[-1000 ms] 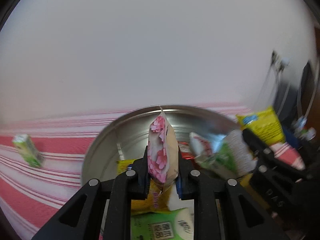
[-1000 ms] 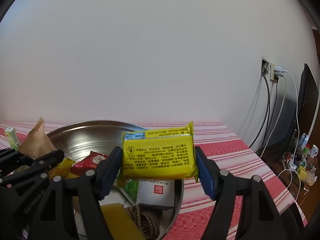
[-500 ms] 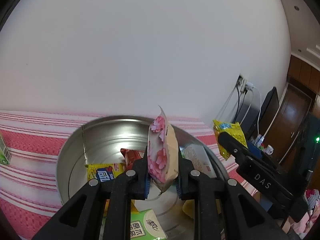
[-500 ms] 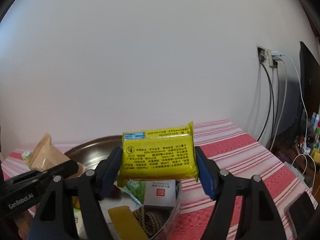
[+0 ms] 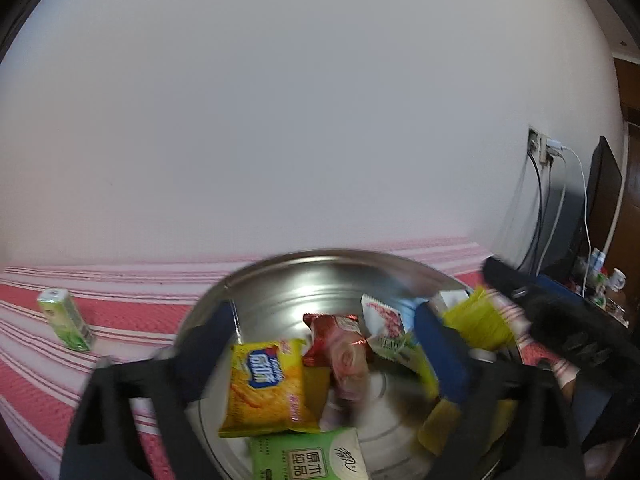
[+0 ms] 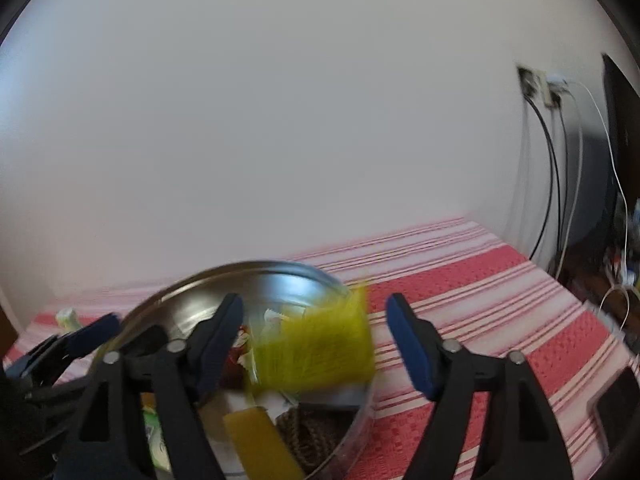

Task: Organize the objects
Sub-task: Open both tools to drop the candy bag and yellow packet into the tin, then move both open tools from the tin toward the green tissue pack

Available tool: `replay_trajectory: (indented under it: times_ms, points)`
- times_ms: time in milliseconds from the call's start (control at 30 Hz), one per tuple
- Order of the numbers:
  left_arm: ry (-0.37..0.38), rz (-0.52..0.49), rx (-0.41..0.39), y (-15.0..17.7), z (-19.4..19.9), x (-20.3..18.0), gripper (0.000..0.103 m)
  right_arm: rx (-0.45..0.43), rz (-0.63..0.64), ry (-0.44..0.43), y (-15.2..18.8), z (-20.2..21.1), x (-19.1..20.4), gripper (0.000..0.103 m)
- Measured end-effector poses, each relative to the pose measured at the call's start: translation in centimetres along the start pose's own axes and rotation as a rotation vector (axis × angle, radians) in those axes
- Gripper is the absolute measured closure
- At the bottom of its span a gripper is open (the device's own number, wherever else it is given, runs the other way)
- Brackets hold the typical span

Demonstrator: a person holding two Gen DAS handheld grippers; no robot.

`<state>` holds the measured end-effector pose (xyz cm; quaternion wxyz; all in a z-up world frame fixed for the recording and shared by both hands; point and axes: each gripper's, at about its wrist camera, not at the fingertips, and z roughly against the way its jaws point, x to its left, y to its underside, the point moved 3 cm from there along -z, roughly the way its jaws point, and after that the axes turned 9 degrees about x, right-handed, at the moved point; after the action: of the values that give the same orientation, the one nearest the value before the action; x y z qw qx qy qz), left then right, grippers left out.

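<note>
Both grippers over the metal bowl (image 6: 360, 416), jaws opening. Right gripper (image 6: 316, 340) pads clear of blurred yellow packet (image 6: 320, 348) at bowl's right rim. Left gripper (image 5: 328, 352) holds nothing; snack packs (image 5: 264, 388) in bowl, green carton (image 5: 66, 319) left of bowl.

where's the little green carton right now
In the left wrist view the green carton stands on the red striped tablecloth at the far left, outside and left of the metal basin, apart from the snack packets inside it.

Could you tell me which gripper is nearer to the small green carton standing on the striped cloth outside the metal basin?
Left. The left gripper hangs over the basin, on the green carton's side; the right gripper is at the basin's far edge.
</note>
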<state>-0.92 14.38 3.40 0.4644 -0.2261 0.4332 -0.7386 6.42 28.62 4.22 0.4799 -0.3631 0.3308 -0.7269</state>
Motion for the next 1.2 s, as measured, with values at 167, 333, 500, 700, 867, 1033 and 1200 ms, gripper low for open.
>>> replay_trajectory:
  times_ms: [167, 333, 500, 700, 867, 1033, 1200]
  points:
    - [-0.087, -0.064, -0.085, 0.9, 1.4, -2.1, 0.005, -0.111, -0.164, -0.026, -0.1, 2.2, -3.0, 0.0]
    - [-0.208, -0.276, -0.165, 1.9, 2.5, -5.8, 0.005, -0.149, -0.255, 0.068, -0.2, 2.6, -5.3, 0.0]
    - [-0.152, -0.275, -0.125, 2.7, 2.3, -5.9, 0.005, -0.182, -0.289, 0.141, 0.0, 3.4, -6.2, 0.0]
    - [-0.147, -0.249, -0.102, 2.7, 2.7, -4.7, 0.005, -0.189, -0.267, 0.205, 0.2, 3.4, -5.9, 0.0]
    - [-0.157, -0.212, -0.081, 3.3, 2.5, -3.9, 0.005, -0.207, -0.231, 0.245, 0.3, 3.5, -5.5, 0.0]
    - [-0.174, -0.185, -0.072, 3.3, 2.6, -2.4, 0.005, -0.176, -0.214, 0.241, 0.8, 3.3, -5.0, 0.007]
    - [-0.186, -0.143, -0.056, 3.3, 3.0, 0.0, 0.005, -0.146, -0.211, 0.228, 1.4, 3.2, -4.1, 0.011]
